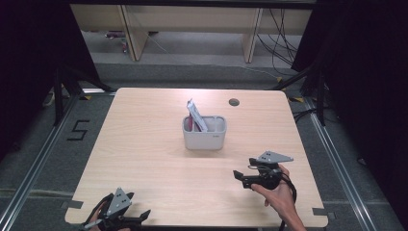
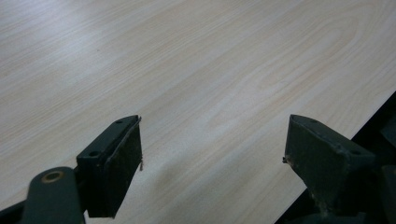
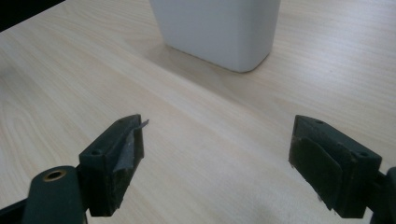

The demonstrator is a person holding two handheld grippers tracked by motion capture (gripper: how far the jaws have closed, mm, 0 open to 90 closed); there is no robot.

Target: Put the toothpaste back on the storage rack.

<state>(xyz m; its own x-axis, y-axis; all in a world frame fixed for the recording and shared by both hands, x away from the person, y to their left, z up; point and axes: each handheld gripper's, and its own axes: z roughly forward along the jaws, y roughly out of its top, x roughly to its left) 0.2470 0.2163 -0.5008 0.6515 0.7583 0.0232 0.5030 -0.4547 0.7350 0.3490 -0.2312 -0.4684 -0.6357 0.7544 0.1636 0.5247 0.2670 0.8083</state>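
Even overhead light, soft shadows, dark surroundings, slight blur.

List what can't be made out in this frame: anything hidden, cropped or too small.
- Packet in the white bin: its print is too small in the high view, and the bin wall hides its lower part.
- Bin in the right gripper view: the top edge cuts off its rim and contents.
- Left tongs: partly cropped by the bottom edge of the high view.
- Right tongs: open and empty.

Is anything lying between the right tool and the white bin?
Nothing: bare table lies between the open right tool and the white bin, seen in the right gripper view.
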